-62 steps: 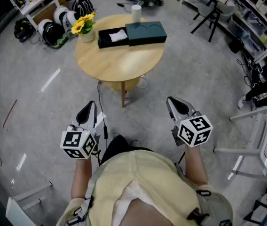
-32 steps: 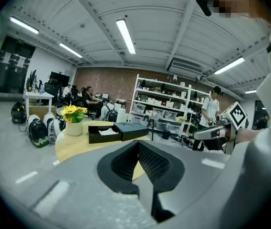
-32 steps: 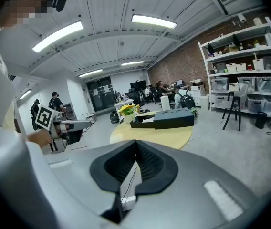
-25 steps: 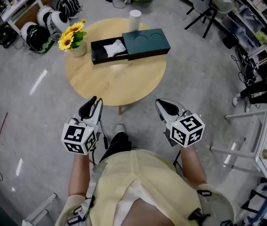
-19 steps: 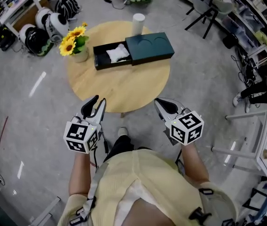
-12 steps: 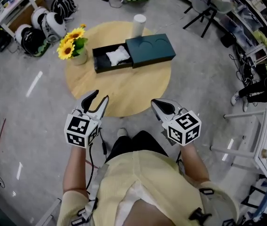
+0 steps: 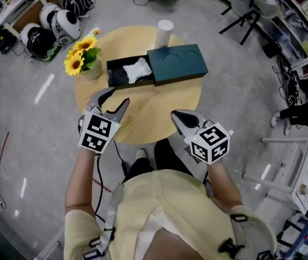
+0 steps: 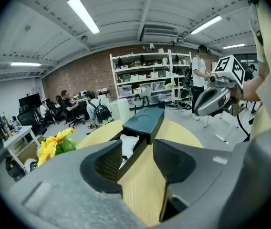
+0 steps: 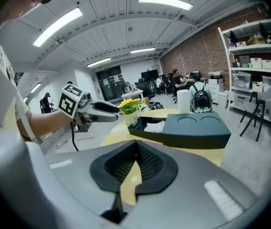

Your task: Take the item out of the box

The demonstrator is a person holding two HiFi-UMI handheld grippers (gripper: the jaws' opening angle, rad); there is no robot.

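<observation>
A dark box [image 7: 177, 63] lies on the round wooden table [image 7: 143, 110], its drawer slid out to the left. A crumpled white item [image 7: 138, 69] rests in the drawer. My left gripper [image 7: 116, 97] hovers over the table's near left edge, short of the drawer; its jaws are opening with nothing between them. In the left gripper view the box [image 8: 142, 122] and the white item [image 8: 128, 144] lie ahead between the jaws. My right gripper [image 7: 177, 115] hangs at the table's near edge, shut and empty. The right gripper view shows the box [image 9: 195, 128] and the item [image 9: 155, 126] ahead.
A pot of yellow sunflowers [image 7: 82, 54] stands left of the drawer and a white cup [image 7: 165, 31] behind the box. Helmets [image 7: 51, 28] lie on the floor at the far left. Chairs and shelves [image 7: 284, 15] line the right side.
The person has stepped up to the table. Both grippers have moved forward over its near edge, and the left jaws have spread wider apart.
</observation>
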